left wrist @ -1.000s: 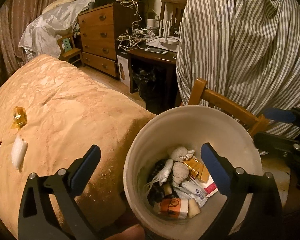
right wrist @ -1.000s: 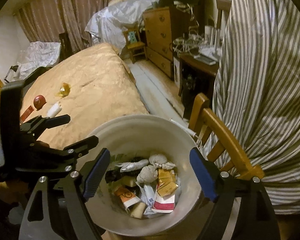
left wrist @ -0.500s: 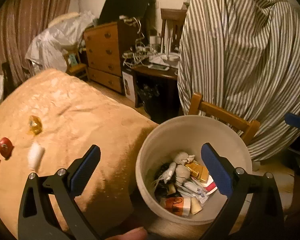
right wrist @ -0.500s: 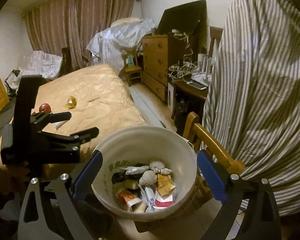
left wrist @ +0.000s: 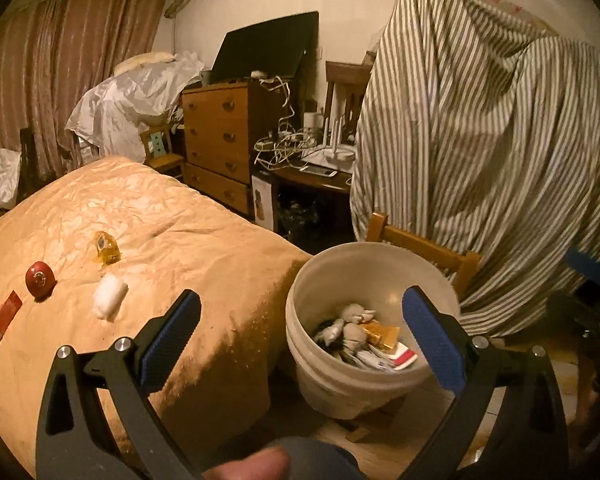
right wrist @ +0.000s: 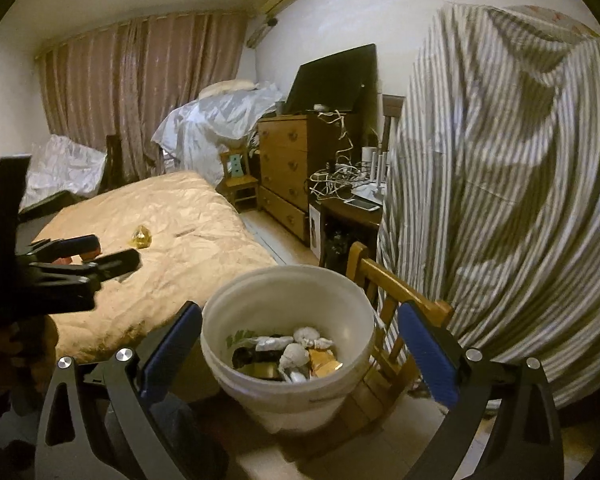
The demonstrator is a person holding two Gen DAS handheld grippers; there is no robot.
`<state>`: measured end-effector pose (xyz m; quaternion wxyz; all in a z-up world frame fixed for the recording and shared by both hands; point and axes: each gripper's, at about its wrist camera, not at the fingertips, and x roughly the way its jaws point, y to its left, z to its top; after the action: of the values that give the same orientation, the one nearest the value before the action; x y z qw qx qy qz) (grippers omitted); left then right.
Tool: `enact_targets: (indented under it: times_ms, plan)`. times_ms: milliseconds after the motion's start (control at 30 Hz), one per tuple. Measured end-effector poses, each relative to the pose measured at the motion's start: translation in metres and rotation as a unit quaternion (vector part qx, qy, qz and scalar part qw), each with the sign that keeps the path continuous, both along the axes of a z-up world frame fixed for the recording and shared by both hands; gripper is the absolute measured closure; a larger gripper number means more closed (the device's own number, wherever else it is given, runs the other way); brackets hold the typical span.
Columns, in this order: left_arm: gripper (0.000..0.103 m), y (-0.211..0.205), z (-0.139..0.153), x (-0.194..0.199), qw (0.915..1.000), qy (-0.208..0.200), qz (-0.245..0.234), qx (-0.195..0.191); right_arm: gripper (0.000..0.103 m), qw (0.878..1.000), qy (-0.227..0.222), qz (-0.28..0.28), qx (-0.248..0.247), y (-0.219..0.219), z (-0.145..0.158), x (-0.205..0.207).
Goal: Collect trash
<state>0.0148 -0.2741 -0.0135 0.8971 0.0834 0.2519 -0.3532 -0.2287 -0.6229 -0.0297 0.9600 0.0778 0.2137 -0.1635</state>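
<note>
A white bucket holding several pieces of trash stands on the floor beside the bed; it also shows in the right wrist view. On the tan bedspread lie a white crumpled wad, a yellow wrapper, a red round item and a flat red packet. My left gripper is open and empty, above the bed's corner and the bucket. My right gripper is open and empty, above the bucket. The left gripper also shows in the right wrist view.
A wooden chair stands right behind the bucket. A large striped cloth hangs at the right. A wooden dresser and a low desk with cables stand beyond the bed.
Both grippers have pulled up and back from the bucket, which now looks smaller and farther. More of the bed and its trash has come into the left view. Both stay open.
</note>
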Motion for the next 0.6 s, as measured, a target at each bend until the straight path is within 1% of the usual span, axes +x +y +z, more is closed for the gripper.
enact_targets:
  times_ms: [67, 233, 333, 400, 600]
  plan:
    - [0.006, 0.007, 0.003, -0.012, 1.0, -0.001, -0.002, -0.002, 0.005, 1.0, -0.004, -0.008, 0.005, 0.002, 0.0, -0.014]
    - [0.006, 0.014, 0.008, -0.04, 0.9995, -0.013, -0.03, 0.0, 0.005, 1.0, -0.004, -0.026, 0.011, 0.003, -0.004, -0.046]
    - [0.006, 0.018, 0.011, -0.055, 0.999, -0.019, -0.04, -0.005, 0.005, 1.0, 0.003, -0.019, 0.005, 0.007, -0.003, -0.055]
    - [0.006, 0.019, 0.011, -0.06, 0.9988, -0.022, -0.043, -0.005, 0.005, 1.0, 0.005, -0.006, 0.012, 0.009, -0.002, -0.059]
    - [0.006, 0.022, 0.013, -0.061, 0.9989, -0.019, -0.042, -0.007, 0.005, 1.0, 0.003, 0.014, 0.012, 0.016, 0.004, -0.063]
